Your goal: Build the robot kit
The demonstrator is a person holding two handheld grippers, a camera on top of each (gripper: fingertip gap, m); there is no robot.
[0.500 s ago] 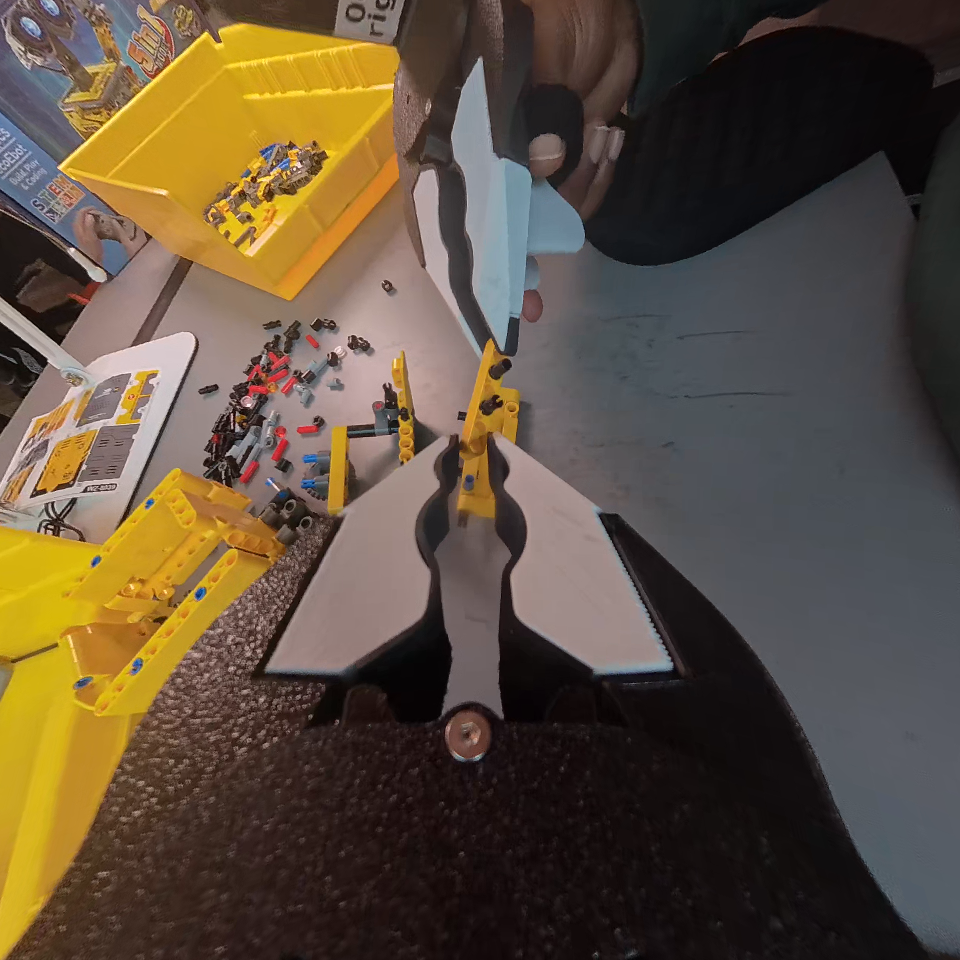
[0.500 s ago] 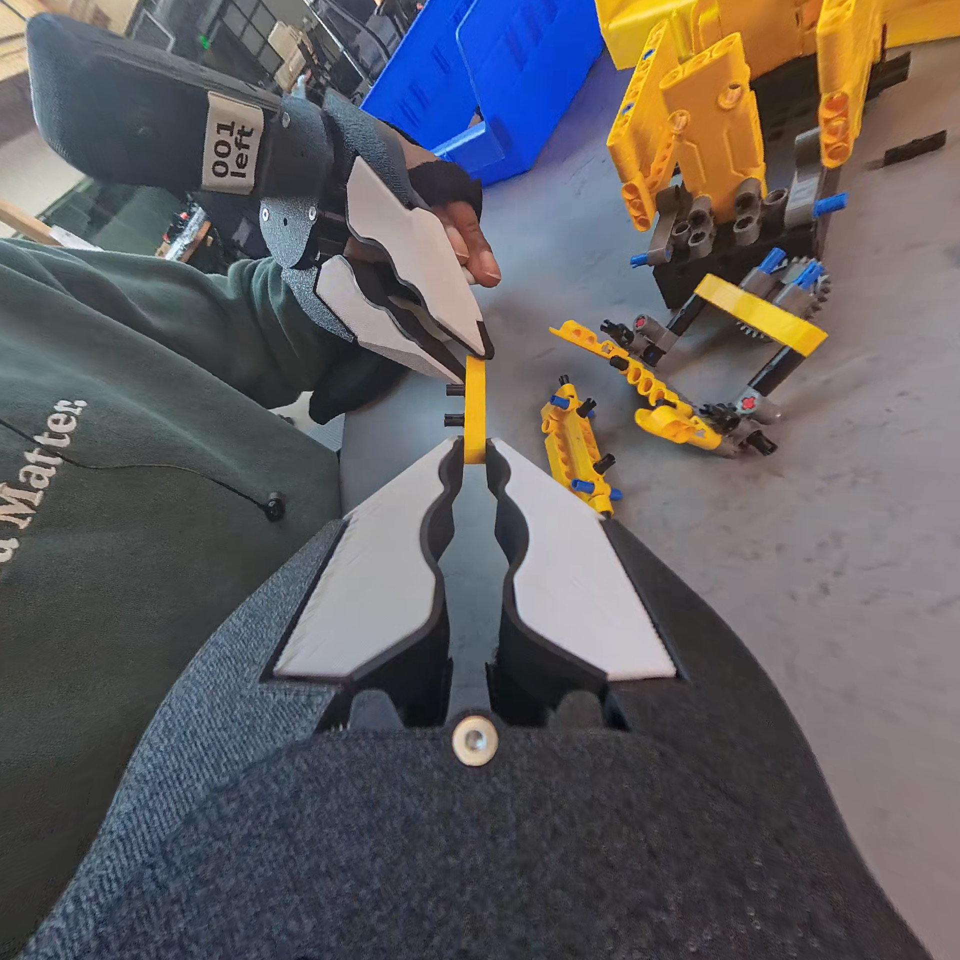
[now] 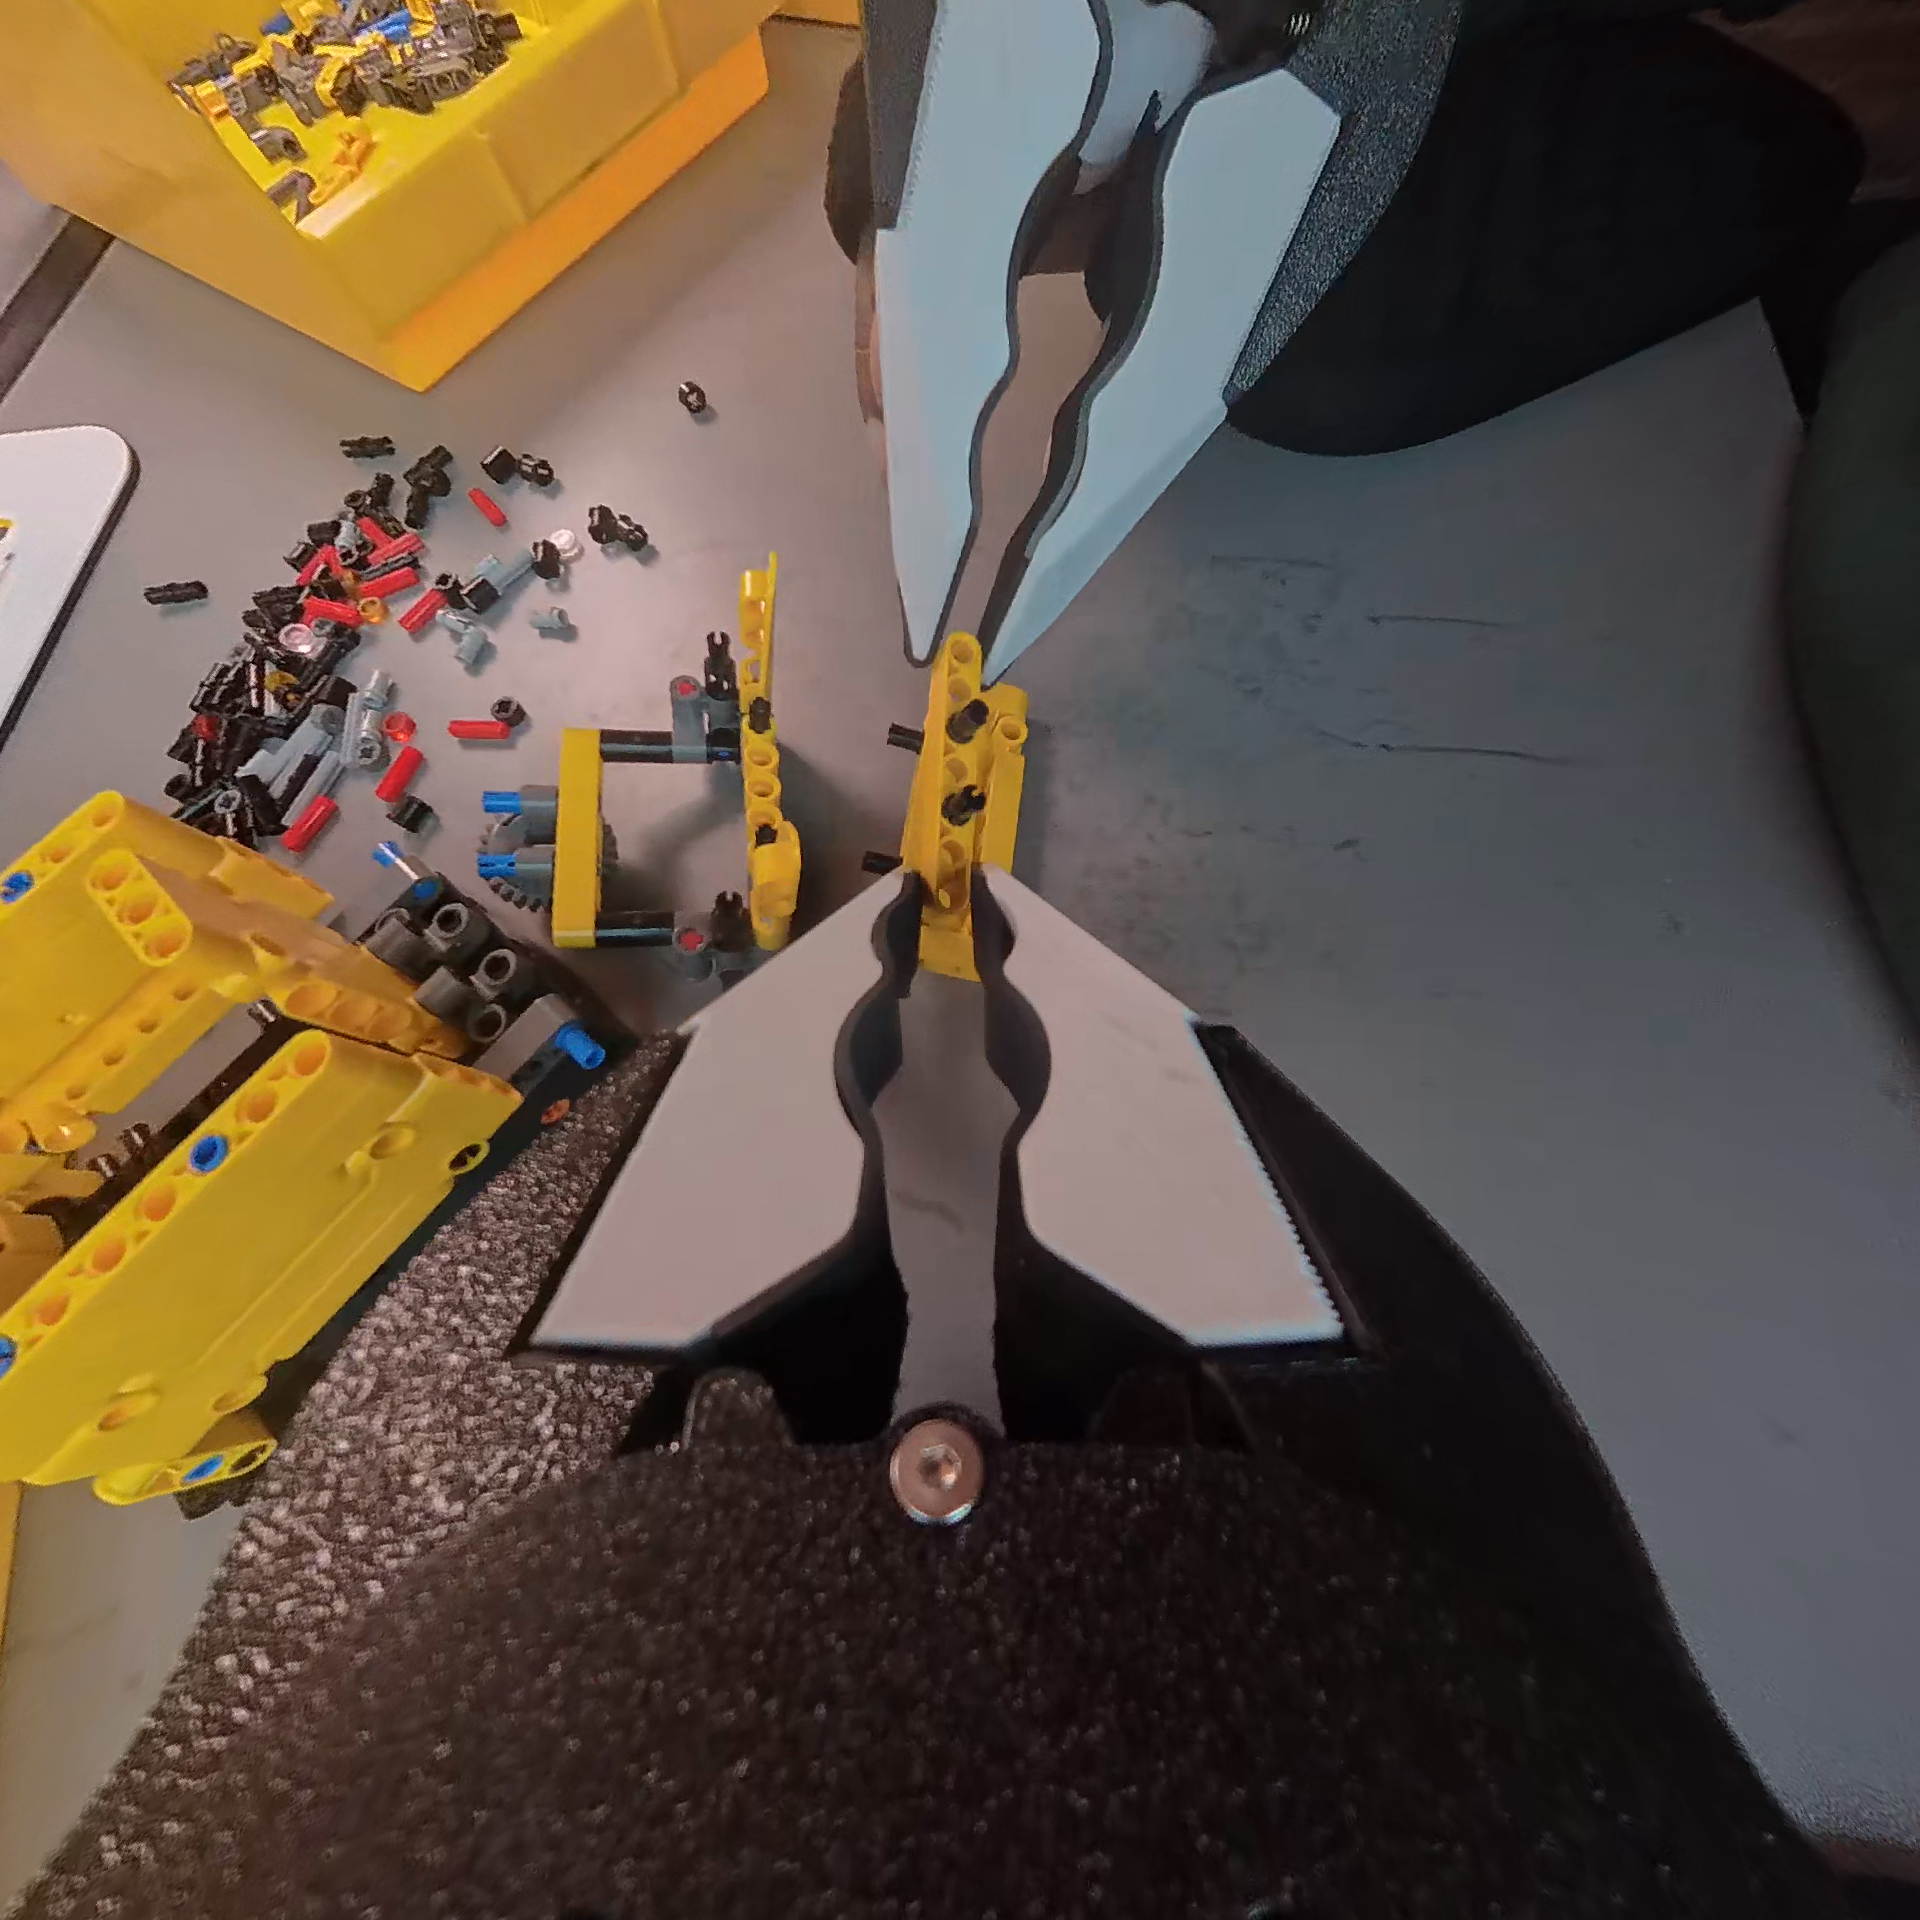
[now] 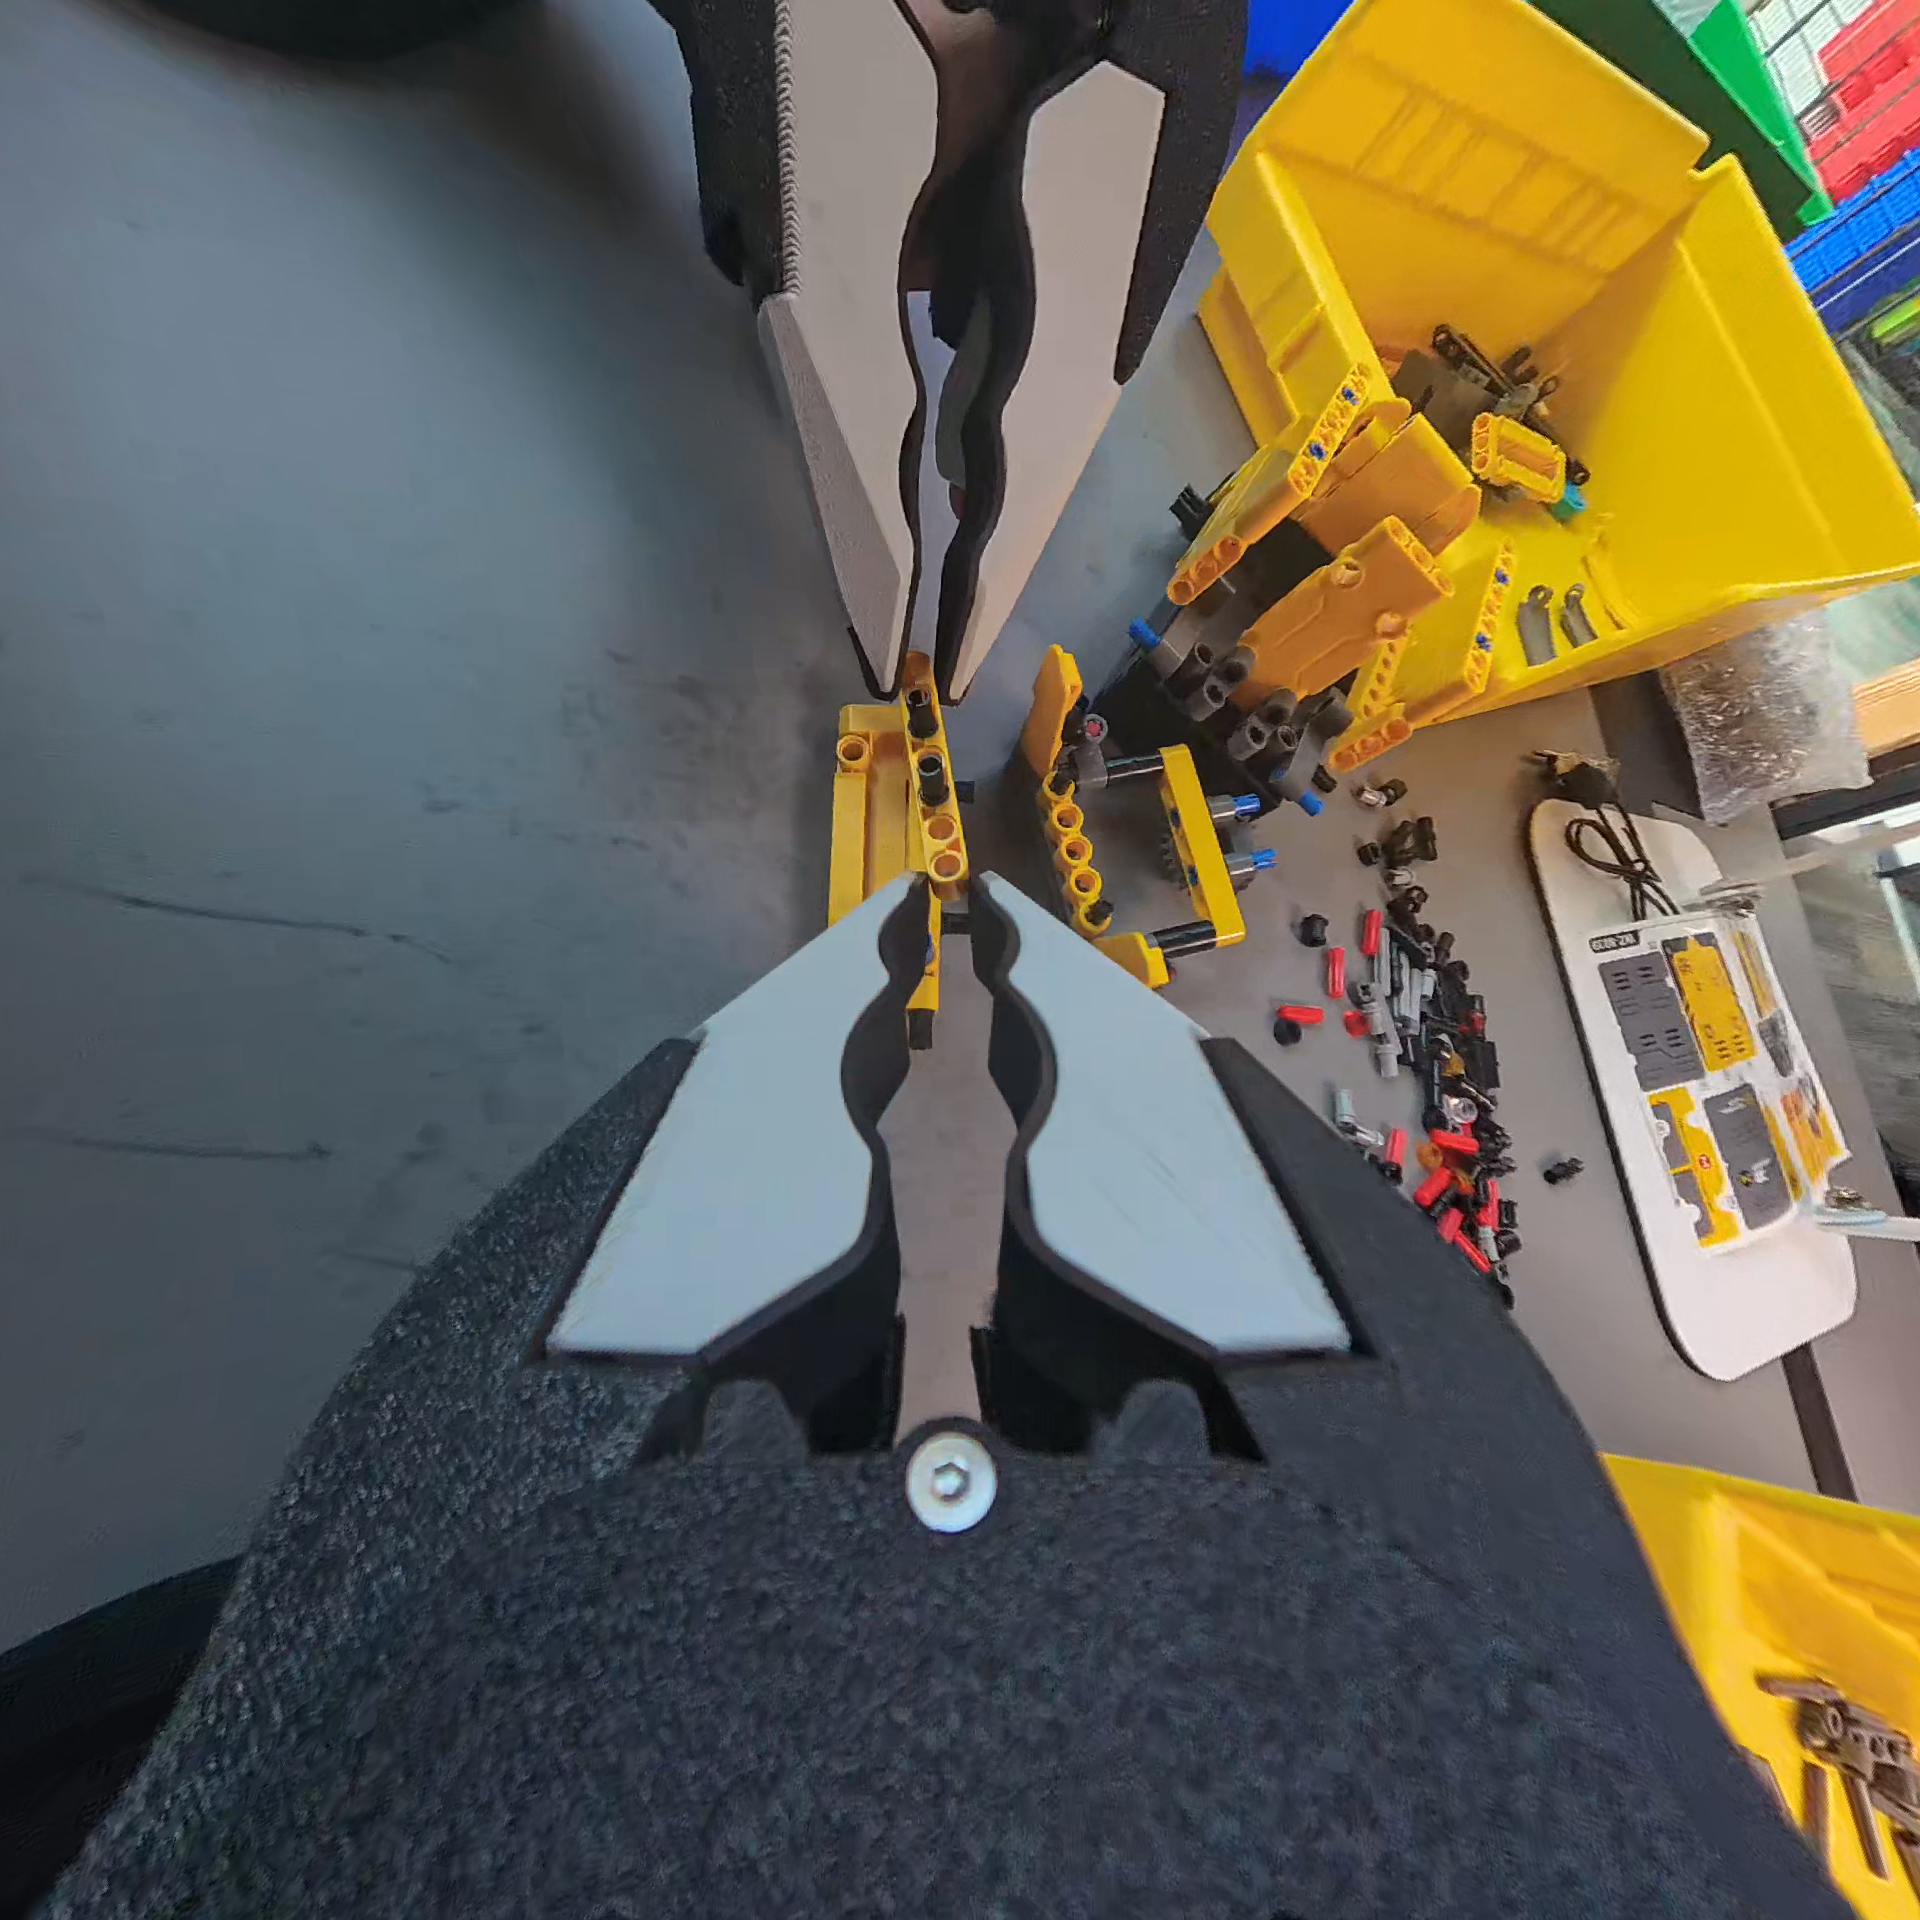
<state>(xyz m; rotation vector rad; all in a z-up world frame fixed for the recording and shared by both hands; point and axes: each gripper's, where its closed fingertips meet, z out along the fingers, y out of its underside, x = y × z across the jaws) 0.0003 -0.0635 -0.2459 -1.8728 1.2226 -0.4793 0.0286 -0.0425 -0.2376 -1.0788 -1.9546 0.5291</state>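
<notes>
A grey table [image 3: 1455, 935] fills both views, with toy building pieces spread over it. Both grippers meet over one thing: a long yellow beam piece [image 3: 961, 790] with holes and little black pegs in it. The left gripper [image 3: 940, 914] has its two fingers nearly closed and pinches one end of the beam. The right gripper [image 4: 951, 899] comes from the other way, fingers nearly closed too, and its tips sit at the far end of the same beam. The beam's long side runs straight from one gripper to the other, so the two tools face each other along it. I cannot tell for sure how tight the right gripper grips, or whether the beam rests on the table or is lifted a bit. The part of the beam between the fingers is hidden. Just beside the beam lies a small yellow frame with gears [image 3: 665, 831]. Near it is a scatter of red and black small pieces [image 3: 332, 665]. A big yellow model [image 3: 187, 1143] is cut off at the edge, and a yellow bin [image 4: 1558, 332] holds more parts.
</notes>
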